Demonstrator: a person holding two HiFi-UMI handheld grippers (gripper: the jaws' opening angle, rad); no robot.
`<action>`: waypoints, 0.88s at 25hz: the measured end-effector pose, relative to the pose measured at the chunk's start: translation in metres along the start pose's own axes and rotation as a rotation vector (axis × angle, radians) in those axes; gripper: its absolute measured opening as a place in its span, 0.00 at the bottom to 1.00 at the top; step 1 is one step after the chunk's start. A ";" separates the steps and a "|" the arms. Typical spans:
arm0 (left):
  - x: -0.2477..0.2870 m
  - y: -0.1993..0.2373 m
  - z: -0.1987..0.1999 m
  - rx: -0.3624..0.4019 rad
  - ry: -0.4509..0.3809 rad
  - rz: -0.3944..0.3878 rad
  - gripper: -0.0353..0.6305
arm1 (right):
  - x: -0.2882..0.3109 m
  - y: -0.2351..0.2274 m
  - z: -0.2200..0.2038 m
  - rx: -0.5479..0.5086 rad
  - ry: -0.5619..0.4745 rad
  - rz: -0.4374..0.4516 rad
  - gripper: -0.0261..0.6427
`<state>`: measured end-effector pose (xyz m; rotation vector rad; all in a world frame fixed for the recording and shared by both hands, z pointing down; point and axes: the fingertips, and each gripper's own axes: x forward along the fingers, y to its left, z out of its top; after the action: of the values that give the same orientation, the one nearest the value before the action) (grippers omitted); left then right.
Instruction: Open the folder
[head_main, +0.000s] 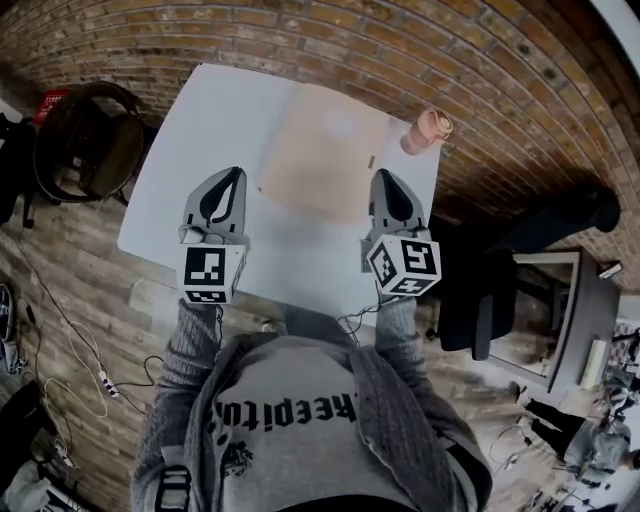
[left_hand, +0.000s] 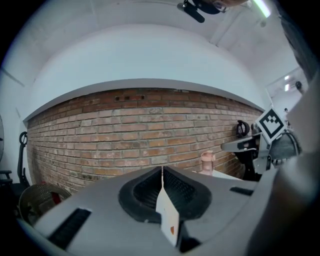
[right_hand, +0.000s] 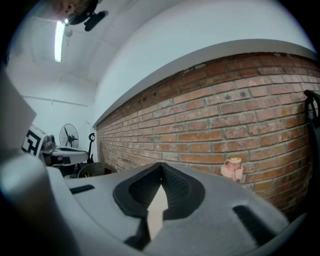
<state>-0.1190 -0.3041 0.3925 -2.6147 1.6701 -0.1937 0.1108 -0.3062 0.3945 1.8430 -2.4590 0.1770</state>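
Observation:
A pale peach folder (head_main: 322, 150) lies flat and closed in the middle of the white table (head_main: 200, 130). My left gripper (head_main: 235, 176) hovers over the table's near left part, its tip short of the folder's left edge. My right gripper (head_main: 382, 178) is at the folder's near right corner. Both are shut with nothing between the jaws, which meet in a thin line in the left gripper view (left_hand: 162, 171) and the right gripper view (right_hand: 160, 166). Both point level at the brick wall, so neither gripper view shows the folder.
A pink cup (head_main: 428, 130) stands at the table's far right corner, and shows as the pink cup (left_hand: 207, 162) and pink cup (right_hand: 232, 168) in the gripper views. A round dark chair (head_main: 88, 140) sits left of the table, a black office chair (head_main: 480, 300) right. Cables lie on the floor (head_main: 60, 350).

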 end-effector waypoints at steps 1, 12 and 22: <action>0.004 -0.001 -0.007 0.009 0.012 -0.002 0.07 | 0.003 -0.004 -0.010 0.005 0.023 -0.003 0.05; 0.035 -0.033 -0.071 0.165 0.145 -0.117 0.07 | 0.017 -0.039 -0.117 0.089 0.264 -0.046 0.05; 0.049 -0.063 -0.109 0.397 0.269 -0.268 0.07 | 0.024 -0.052 -0.188 0.103 0.445 -0.050 0.05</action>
<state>-0.0550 -0.3180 0.5108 -2.5667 1.1692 -0.8246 0.1507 -0.3187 0.5861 1.6731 -2.1294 0.6445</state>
